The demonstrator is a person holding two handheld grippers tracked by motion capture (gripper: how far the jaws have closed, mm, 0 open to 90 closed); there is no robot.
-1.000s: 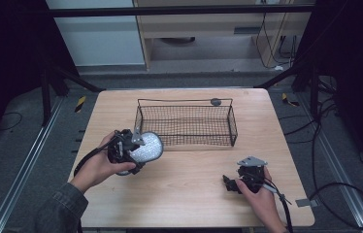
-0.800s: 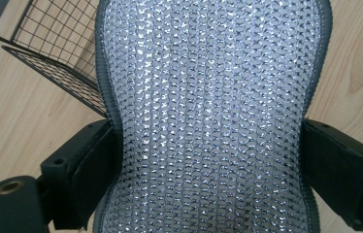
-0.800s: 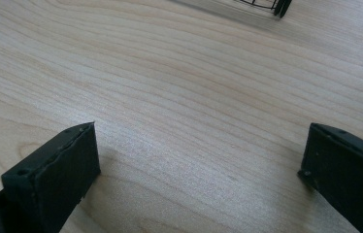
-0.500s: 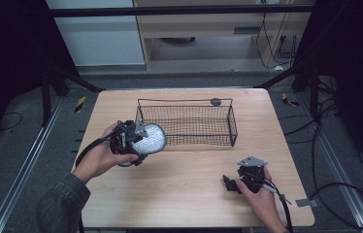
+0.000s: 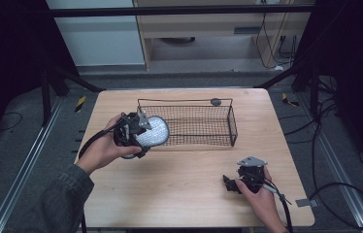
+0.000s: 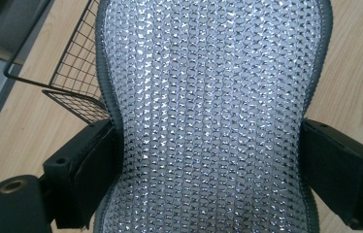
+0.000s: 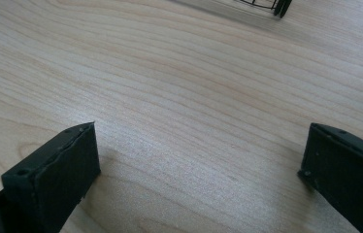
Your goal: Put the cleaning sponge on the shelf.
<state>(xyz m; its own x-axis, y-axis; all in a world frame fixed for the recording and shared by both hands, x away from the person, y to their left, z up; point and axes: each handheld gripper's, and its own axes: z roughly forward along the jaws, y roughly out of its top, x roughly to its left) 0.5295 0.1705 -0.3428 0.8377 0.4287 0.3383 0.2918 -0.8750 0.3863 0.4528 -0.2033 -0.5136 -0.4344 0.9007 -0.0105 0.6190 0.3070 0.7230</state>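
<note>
- High view: the wooden tabletop point(image 5: 179, 194) carries a black wire basket point(image 5: 189, 125) toward its far side, long and open-topped.
- The left gripper point(image 5: 136, 136) hangs at the basket's left end with a shiny silver mesh pad point(image 5: 153, 132), raised off the wood right at the near-left corner of the rim.
- Left gripper view: the jaws pinch the pad point(image 6: 208, 121) at its narrow waist, so the grip looks firm.
- To do it well, I'd say: lift until the pad's lower edge clears the rim, carry it over the open middle, lower, then spread the jaws. Watch for the weave snagging on the wire.
- Down at the near right, the right gripper point(image 5: 233, 183) rests low on the wood, jaws spread wide with nothing between them.
- Smallest: a dark round disc point(image 5: 215, 102) by the basket's far rim.
</note>
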